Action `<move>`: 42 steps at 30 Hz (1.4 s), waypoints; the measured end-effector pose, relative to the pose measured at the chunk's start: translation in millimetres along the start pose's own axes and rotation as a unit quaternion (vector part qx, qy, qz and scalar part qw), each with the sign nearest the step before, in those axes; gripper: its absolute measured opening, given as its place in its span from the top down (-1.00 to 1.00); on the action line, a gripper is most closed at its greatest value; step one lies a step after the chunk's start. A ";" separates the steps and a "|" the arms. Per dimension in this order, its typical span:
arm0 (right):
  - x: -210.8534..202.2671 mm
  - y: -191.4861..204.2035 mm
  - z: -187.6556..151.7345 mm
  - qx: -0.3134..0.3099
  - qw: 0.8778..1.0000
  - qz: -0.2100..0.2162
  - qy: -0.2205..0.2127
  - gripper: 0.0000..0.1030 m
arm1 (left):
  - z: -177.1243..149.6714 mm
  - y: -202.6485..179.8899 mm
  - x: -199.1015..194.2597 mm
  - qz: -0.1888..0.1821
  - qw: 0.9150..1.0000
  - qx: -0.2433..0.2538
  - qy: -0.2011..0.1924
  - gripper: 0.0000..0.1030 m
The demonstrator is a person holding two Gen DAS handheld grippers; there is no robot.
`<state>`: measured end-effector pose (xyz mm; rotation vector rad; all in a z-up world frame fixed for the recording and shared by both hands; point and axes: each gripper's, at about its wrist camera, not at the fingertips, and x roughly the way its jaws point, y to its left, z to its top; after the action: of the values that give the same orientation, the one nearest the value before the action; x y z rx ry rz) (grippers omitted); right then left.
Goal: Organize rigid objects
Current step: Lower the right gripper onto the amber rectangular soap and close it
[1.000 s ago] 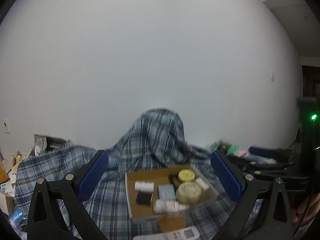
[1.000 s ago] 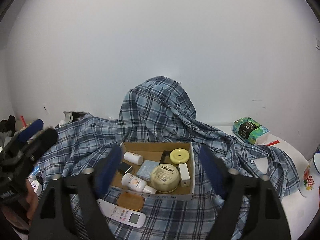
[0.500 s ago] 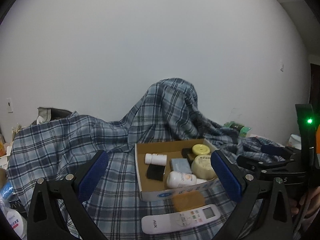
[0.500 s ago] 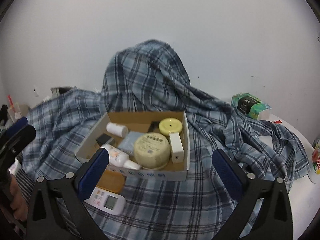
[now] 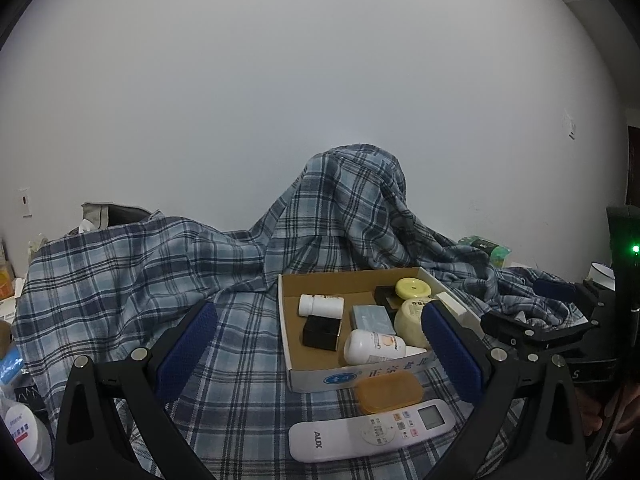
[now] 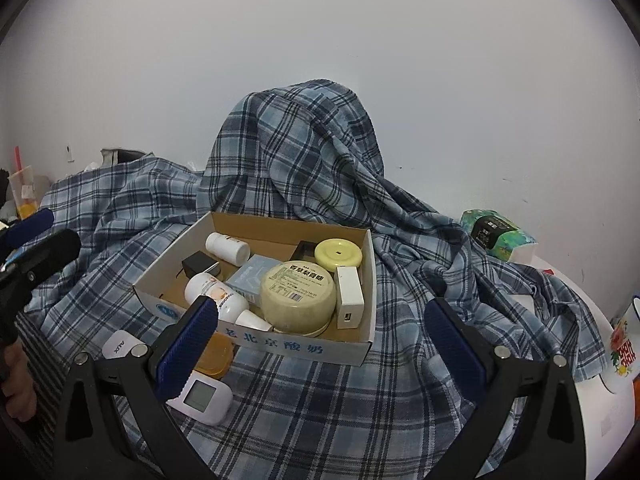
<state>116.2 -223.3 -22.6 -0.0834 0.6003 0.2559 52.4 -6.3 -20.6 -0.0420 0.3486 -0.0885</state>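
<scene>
A shallow cardboard box (image 6: 352, 350) (image 5: 320, 378) sits on a blue plaid cloth and holds several items: a round cream tin (image 6: 298, 294), a yellow disc (image 6: 338, 255), two white bottles (image 6: 214, 292), a black block and a white adapter. An orange case (image 5: 389, 392) and a white remote (image 5: 372, 430) lie on the cloth in front of the box. My left gripper (image 5: 318, 354) is open and empty, above the cloth near the box's front left. My right gripper (image 6: 320, 344) is open and empty, just before the box's front wall.
The plaid cloth (image 6: 304, 152) rises in a tall hump behind the box. A green tissue pack (image 6: 496, 234) and a floral mug (image 6: 624, 344) stand at the right. Clutter and a white jar (image 5: 22, 432) sit at the left edge.
Both grippers have come lower and closer to the box, which looms larger. The right gripper went from nearly shut to wide open. The left stays open.
</scene>
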 end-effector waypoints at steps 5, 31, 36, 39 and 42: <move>0.5 -0.3 0.2 0.000 1.000 0.001 0.001 -1.00 | 0.6 3.3 -0.8 0.005 1.000 -0.009 0.004 -1.00; 98.2 74.4 -2.8 0.066 0.953 0.055 0.289 -0.64 | -7.9 43.7 17.0 0.080 0.990 -0.102 0.060 -1.00; 104.2 75.6 -7.6 0.065 0.951 0.053 0.299 -0.48 | -8.3 44.0 18.0 0.078 0.990 -0.101 0.063 -1.00; 109.3 79.0 -11.0 0.063 0.949 0.050 0.306 -0.20 | -8.7 44.4 19.5 0.076 0.990 -0.103 0.067 -1.00; 99.3 75.6 -8.7 0.052 0.952 0.046 0.298 -0.20 | -9.3 45.3 20.4 0.076 0.989 -0.105 0.069 -1.00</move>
<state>170.5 -130.4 -86.5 -0.0301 1.2195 0.2893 71.9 36.6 -38.8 -0.2190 0.4977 0.0978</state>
